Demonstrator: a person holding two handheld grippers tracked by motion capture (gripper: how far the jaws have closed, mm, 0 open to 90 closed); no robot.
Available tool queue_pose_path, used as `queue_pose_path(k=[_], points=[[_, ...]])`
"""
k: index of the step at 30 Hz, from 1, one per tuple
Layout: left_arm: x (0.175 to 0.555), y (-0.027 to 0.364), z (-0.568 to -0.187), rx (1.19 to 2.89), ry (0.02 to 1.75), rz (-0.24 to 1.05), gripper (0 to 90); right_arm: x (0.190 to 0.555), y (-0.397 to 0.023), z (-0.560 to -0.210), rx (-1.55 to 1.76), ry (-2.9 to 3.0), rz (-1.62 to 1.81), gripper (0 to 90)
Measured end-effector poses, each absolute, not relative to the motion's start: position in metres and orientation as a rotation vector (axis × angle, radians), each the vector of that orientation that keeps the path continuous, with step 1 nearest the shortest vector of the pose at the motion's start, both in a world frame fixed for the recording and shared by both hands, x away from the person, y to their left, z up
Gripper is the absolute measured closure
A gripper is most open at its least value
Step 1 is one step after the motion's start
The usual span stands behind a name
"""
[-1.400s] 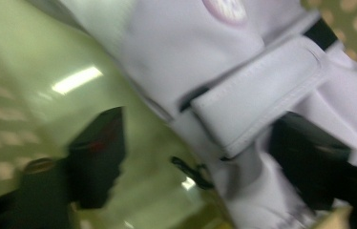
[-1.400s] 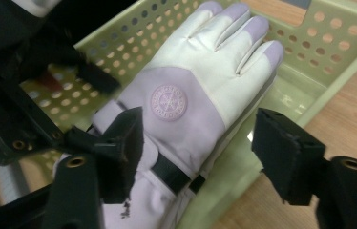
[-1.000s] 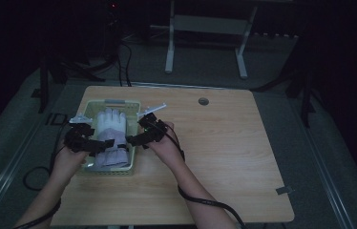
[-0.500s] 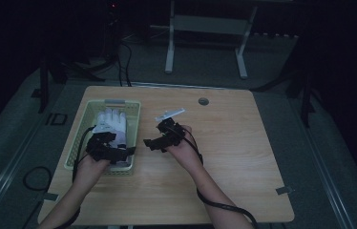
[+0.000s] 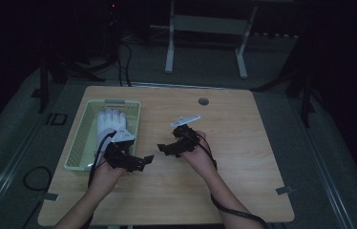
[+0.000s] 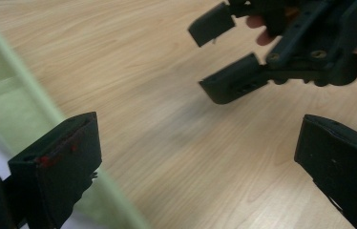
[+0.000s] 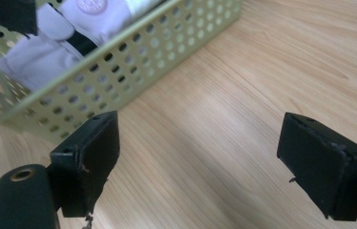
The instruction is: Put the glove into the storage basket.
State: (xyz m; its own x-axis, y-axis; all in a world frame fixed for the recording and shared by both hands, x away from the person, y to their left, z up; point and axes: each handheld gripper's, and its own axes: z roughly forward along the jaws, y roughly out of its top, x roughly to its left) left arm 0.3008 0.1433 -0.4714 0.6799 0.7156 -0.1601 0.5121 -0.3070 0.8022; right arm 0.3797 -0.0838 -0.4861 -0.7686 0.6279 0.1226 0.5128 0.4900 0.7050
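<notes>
Gloves [image 5: 110,121] lie in the green basket [image 5: 83,138], beyond my left gripper [image 5: 141,161], well left of my right gripper [image 5: 163,148]; both sets of jaws are wide, empty. Reaching back, I could snag the perforated wall and drag the basket across the desk [image 5: 243,157].

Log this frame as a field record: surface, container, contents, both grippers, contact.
surface: wooden table
container: pale green perforated basket, on the table's left part
contents: white glove lying in the basket
left gripper: open, nothing between its fingers, over the table just right of the basket
right gripper: open, nothing held, over the table's middle, pointing toward the left gripper
contact: grippers apart from each other; neither touches the glove
other: small round grommet near the table's far edge
</notes>
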Motion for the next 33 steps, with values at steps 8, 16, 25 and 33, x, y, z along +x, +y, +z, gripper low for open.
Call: queue_pose_path(k=[8,16,25,33], points=[[0.297,0.104,-0.479,2.039,0.851,0.264,2.3,0.373,-0.118,-0.499,0.974,2.584,1.142,14.0],[0.298,0.079,-0.491,2.045,0.801,0.215,2.3,0.368,-0.141,-0.508,0.987,2.57,1.153,14.0],[0.296,0.058,-0.513,2.074,0.771,0.18,2.3,0.362,-0.169,-0.524,0.995,2.531,1.177,14.1],[0.294,0.046,-0.53,2.079,0.742,0.152,2.3,0.354,-0.185,-0.538,0.946,2.54,1.151,13.9]])
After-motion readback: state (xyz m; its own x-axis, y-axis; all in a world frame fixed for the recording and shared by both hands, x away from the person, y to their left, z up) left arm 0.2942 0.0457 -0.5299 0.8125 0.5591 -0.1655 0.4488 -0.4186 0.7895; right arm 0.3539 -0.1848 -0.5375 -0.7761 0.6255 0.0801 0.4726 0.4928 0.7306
